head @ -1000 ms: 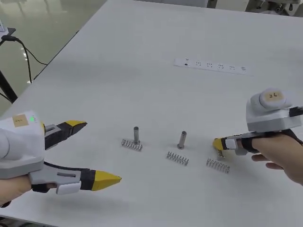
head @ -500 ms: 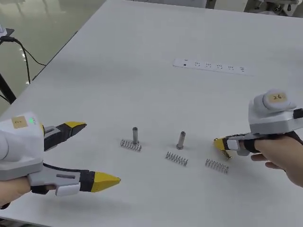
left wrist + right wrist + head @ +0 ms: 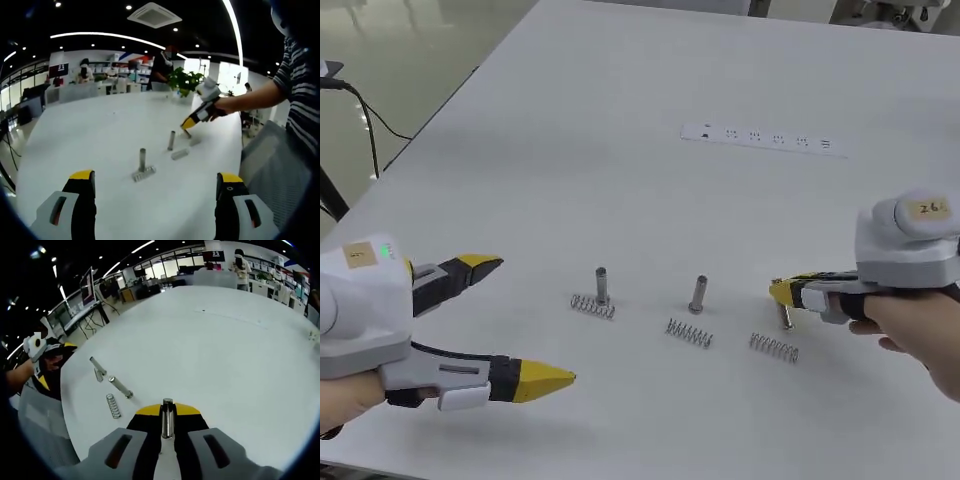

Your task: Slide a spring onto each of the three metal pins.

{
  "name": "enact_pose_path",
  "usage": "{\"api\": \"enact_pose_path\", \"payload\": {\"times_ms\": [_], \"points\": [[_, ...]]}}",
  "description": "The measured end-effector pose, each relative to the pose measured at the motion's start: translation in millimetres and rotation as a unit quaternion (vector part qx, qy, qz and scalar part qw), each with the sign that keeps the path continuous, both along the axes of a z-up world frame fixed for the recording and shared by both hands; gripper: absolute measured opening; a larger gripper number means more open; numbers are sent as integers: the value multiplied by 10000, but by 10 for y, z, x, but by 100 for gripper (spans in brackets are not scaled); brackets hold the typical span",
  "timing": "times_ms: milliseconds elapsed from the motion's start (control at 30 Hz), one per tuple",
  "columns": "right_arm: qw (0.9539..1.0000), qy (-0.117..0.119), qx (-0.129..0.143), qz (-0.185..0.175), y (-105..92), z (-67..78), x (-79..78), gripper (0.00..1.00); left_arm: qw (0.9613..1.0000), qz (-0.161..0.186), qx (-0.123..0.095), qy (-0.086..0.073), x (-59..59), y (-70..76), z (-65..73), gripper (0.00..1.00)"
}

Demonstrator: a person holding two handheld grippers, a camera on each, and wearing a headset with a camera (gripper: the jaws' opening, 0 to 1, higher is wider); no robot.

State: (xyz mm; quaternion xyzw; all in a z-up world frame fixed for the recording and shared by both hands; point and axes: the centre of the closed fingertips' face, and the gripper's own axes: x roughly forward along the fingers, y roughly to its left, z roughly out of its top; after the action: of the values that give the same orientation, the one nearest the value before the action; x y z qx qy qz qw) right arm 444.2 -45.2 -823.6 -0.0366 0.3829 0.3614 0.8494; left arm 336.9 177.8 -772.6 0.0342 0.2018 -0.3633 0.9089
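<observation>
Three short grey metal pins and three small coiled wire springs sit in a row on the white counter (image 3: 650,200), L to R.

At far L the left tongs (image 3: 515,320), grey and black w/ yellow tips, hover over the counter's near edge. The jaws are spread wide w/ nothing between them, well apart from the row.

Next comes the left pin (image 3: 601,285), upright, w/ the left spring (image 3: 592,306) lying on its side just in front of its base; touching or not, can't tell. The middle pin (image 3: 698,294) is upright too, and the middle spring (image 3: 688,333) lies near it in front, apart from it. The right pin (image 3: 786,318) hangs upright under the right tongs (image 3: 782,292), w/ the right spring (image 3: 773,347) lying just in front.

The right tongs' jaws are closed on that pin's upper end; in the right gripper view its shaft is pinched between the yellow tips. Whether its foot rests on the counter, can't tell.

One long white power strip (image 3: 765,139) lies well behind the row.
</observation>
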Motion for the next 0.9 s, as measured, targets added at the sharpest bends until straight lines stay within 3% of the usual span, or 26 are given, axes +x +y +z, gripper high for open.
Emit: {"api": "enact_pose_path", "payload": {"times_ms": [133, 433, 900], "points": [[9998, -178, -10, 81, 6, 30, -3, 5, 10000, 58, -7, -31, 15, 39, 18, 98], [9996, -270, 60, 40, -29, 43, 9, 5, 9999, 140, -2, -49, 14, 115, 36, 98], [9991, -410, 5, 68, -49, 67, 1, 5, 9999, 102, 21, -50, 9, 109, 51, 98]]}}
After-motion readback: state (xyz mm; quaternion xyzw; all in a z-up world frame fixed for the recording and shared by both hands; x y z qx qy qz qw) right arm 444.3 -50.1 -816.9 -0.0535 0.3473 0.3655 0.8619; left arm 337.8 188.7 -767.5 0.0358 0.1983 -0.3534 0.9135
